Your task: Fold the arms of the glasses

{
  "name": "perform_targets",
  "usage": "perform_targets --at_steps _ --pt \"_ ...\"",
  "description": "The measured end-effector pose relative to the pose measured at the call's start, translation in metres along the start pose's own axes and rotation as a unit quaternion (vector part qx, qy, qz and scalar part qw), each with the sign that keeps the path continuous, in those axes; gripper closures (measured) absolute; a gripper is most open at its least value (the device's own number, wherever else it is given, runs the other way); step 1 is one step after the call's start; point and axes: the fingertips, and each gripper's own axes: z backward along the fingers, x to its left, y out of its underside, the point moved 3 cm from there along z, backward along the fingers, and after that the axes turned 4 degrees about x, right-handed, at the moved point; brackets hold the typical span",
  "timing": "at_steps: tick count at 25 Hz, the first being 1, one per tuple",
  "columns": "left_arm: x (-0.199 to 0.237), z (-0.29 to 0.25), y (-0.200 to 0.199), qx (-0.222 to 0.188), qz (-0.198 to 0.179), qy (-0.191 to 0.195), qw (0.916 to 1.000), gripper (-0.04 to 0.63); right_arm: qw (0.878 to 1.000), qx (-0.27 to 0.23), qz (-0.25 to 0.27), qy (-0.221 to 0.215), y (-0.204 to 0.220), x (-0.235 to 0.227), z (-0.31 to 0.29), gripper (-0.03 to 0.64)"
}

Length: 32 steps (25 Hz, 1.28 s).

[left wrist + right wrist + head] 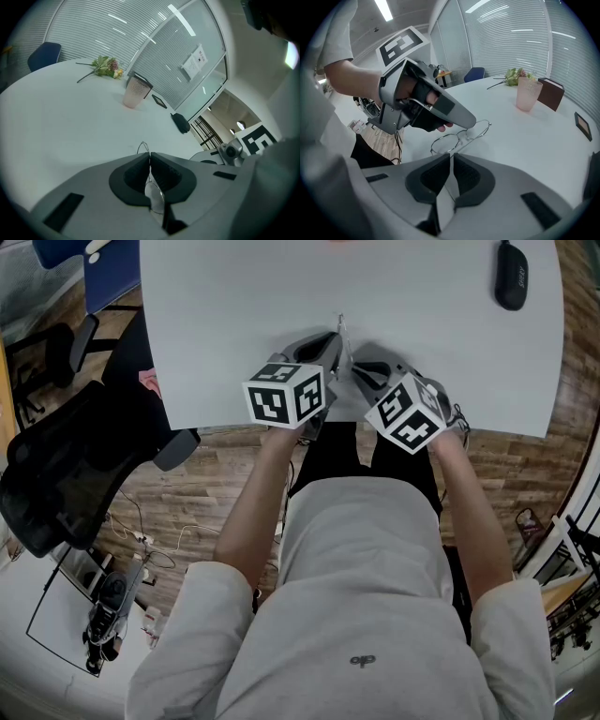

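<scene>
The right tool (452,161) has its jaws narrow with a slight gap, and one thin arm (449,193) of the glasses (451,142) runs between them. The left tool (150,157) is clamped on the frame beside a lens, keeping the glasses low over the white desk (525,140), near its front edge. Farther back stand a pink cup (528,93) and flowers (515,73).
</scene>
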Motion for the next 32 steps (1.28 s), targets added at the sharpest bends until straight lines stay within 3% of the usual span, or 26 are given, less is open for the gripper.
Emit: perform_targets --at_steps 32 --pt "0.006 0.000 -0.001 -0.010 0.015 0.002 0.9998 0.571 1.000 0.002 0.022 -0.016 -0.019 0.009 -0.015 0.588"
